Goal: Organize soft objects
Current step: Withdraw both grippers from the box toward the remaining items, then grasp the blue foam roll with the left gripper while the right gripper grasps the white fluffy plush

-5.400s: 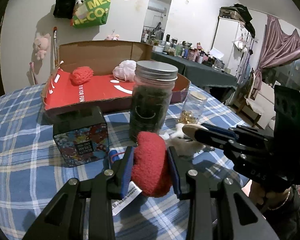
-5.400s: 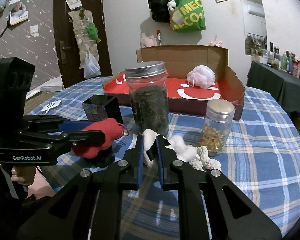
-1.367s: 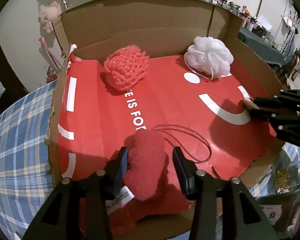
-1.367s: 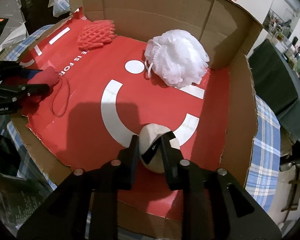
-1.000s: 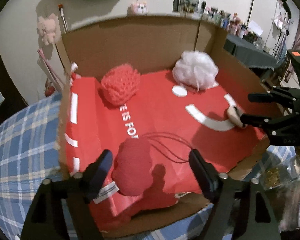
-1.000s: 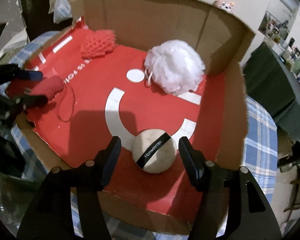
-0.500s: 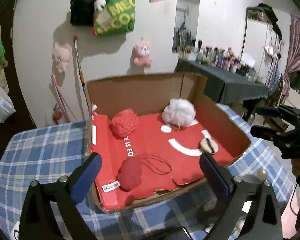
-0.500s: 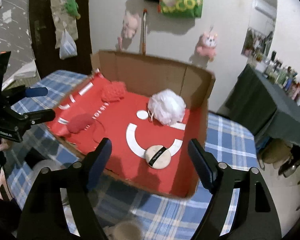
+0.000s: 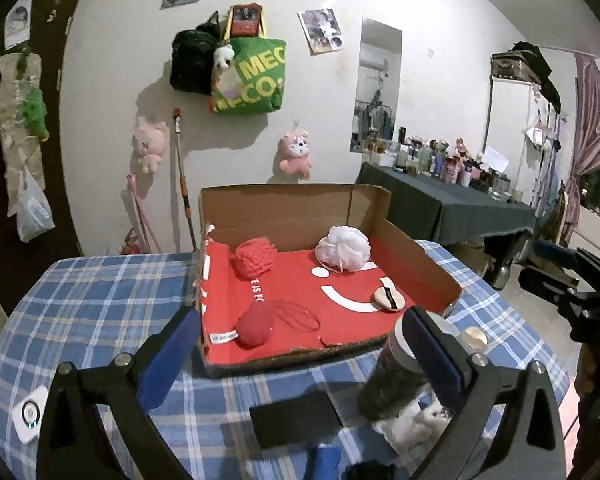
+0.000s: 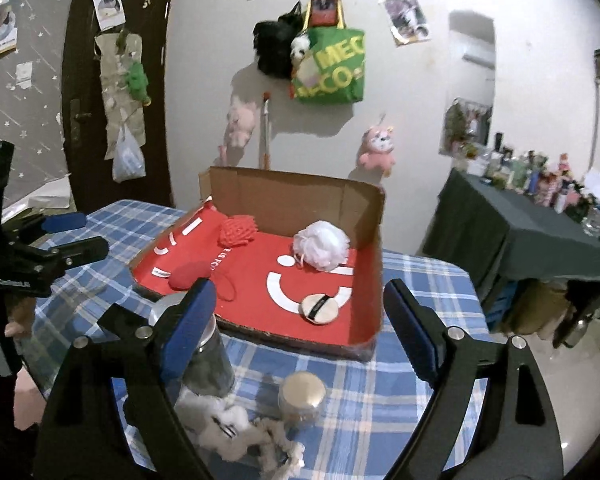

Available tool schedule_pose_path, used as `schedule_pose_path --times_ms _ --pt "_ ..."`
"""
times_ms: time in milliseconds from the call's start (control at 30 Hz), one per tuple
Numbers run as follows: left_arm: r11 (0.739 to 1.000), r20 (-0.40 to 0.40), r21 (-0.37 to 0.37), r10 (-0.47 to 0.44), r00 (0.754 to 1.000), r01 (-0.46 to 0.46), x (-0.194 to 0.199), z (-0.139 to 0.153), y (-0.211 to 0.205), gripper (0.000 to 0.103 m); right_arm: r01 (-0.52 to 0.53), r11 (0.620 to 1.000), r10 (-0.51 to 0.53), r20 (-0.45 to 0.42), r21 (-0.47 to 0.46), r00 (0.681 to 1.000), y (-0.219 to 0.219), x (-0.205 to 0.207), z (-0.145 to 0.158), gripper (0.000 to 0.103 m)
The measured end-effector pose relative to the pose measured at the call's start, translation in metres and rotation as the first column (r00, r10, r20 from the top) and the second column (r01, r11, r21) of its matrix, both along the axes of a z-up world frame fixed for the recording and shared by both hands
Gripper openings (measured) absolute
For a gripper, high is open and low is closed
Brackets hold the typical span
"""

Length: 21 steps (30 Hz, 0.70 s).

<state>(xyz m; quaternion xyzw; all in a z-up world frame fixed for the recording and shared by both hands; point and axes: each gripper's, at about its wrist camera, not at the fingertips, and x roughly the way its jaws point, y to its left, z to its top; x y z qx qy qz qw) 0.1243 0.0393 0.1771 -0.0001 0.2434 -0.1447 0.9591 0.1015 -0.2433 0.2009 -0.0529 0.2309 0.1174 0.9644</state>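
In your left wrist view, your left gripper [image 9: 300, 344] stands spread wide, with nothing between its fingers. Past them the cardboard box [image 9: 420, 256] sits on the checked table [image 9: 100, 304]. Four soft things lie on its red floor: a red plush [image 9: 254, 325] at the near left corner with a thin cord loop beside it, a red mesh ball [image 9: 255, 257] at the back left, a white pouf [image 9: 344, 249] at the back right, and a round puff [image 9: 388, 300] near the right wall. On the table, nearer you than the box, stand a dark jar [image 9: 396, 380], partly behind your right-hand finger, and a small jar's lid [image 9: 474, 338] beyond it. A white plush [image 9: 416, 424] lies at the dark jar's foot, outside the box. Your right gripper [image 9: 556, 268] shows at the right edge, holding nothing.

In your right wrist view, your right gripper [image 10: 296, 320] has its jaws wide and opening further, and they are empty. The box [image 10: 374, 264] lies ahead, with the puff [image 10: 320, 309] near its front right, the pouf [image 10: 320, 245] behind it, the mesh ball [image 10: 238, 231] at the back left and the red plush [image 10: 189, 276] at the front left. Below, on the table [image 10: 420, 280], the small jar [image 10: 302, 398] stands beside the dark jar [image 10: 210, 360], and the white plush [image 10: 224, 424] lies just in front of them. Your left gripper [image 10: 70, 236] is at the left edge, apart and empty.
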Motion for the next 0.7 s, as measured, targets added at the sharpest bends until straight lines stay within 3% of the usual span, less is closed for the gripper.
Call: schedule_pose_path --times_ms 233,433,700 --pt "1.0 -0.011 -0.009 0.029 1.0 -0.029 -0.026 -0.022 0.0 0.103 0.041 0.999 -0.042 0.04 0.03 0.998 -0.002 -0.034 -0.021 0.087" --pt "0.999 -0.037 0.003 0.036 0.999 -0.036 -0.038 -0.045 -0.003 0.103 0.044 0.999 -0.043 0.051 -0.012 0.998 0.004 -0.051 -0.046 0.087" --pt "0.999 -0.103 0.035 0.032 0.994 -0.028 -0.047 -0.081 -0.007 0.103 0.023 1.0 -0.023 -0.032 -0.018 0.999 0.013 -0.056 -0.086 0.087"
